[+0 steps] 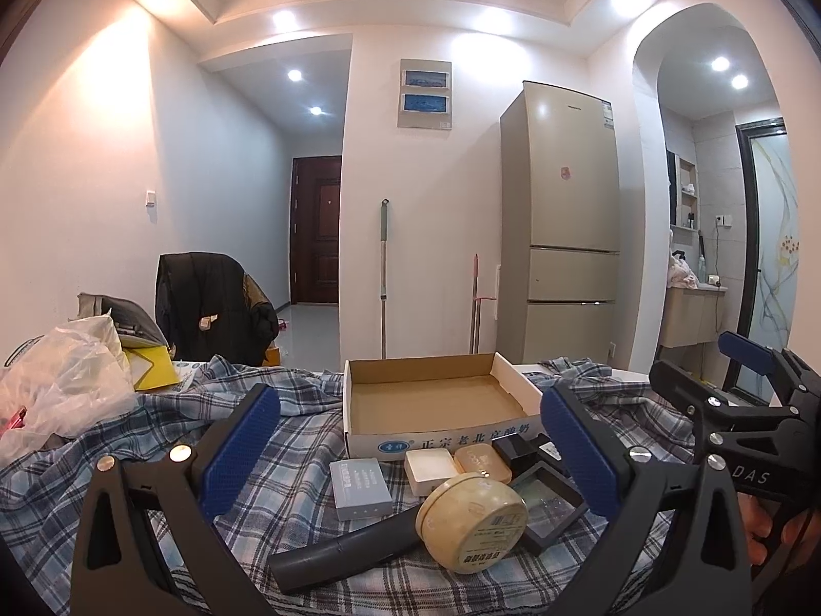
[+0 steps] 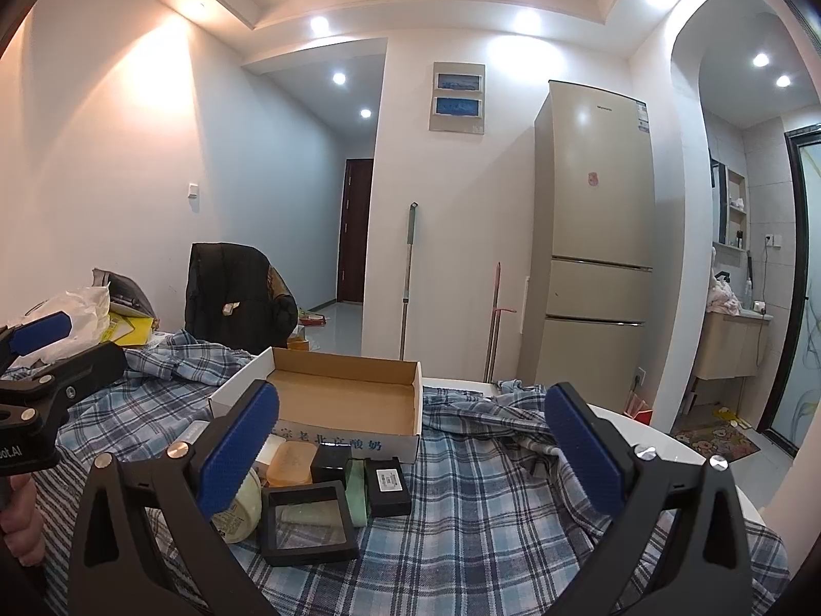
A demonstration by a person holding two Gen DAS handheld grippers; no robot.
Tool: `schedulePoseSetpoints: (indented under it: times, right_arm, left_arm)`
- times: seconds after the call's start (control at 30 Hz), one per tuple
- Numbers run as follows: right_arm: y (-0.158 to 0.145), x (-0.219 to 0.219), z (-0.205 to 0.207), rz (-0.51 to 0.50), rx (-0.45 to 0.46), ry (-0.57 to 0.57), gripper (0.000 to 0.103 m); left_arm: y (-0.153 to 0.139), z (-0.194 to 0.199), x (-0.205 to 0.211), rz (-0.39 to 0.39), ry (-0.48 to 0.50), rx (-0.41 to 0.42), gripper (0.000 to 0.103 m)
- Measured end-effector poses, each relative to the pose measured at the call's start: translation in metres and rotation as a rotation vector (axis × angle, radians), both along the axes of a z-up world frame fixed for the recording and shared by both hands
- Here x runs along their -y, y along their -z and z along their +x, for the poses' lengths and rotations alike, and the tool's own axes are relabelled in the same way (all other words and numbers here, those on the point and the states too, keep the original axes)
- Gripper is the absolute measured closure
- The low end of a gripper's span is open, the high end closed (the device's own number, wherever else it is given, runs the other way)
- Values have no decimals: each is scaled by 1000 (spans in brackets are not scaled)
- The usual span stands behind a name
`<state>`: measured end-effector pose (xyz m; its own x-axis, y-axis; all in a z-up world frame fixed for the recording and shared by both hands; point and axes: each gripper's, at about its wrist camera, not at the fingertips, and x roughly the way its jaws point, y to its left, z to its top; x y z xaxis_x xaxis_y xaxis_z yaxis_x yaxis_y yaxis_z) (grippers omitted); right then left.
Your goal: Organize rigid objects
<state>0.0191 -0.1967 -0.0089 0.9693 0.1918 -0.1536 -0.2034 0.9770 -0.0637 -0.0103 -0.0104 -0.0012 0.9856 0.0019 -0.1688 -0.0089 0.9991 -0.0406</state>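
An empty shallow cardboard box stands on the plaid cloth. In front of it lie a round cream tin, a grey flat box, a white square box, an orange soap-like case, a black framed display case, small black boxes and a dark tube. My left gripper is open above these items, holding nothing. My right gripper is open too, hovering to their right over bare cloth.
A plastic bag and yellow packaging sit at the left of the table. A chair with a dark jacket stands behind. The white table edge curves at the right. A fridge stands beyond.
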Motion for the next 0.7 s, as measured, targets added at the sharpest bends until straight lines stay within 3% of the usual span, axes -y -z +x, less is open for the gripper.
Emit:
schedulePoseSetpoints:
  times: [0.7]
  right_arm:
    - [0,-2,-2,-12,7,4,0]
  left_arm:
    - [-1,4,-3,-5,-6,-6,0]
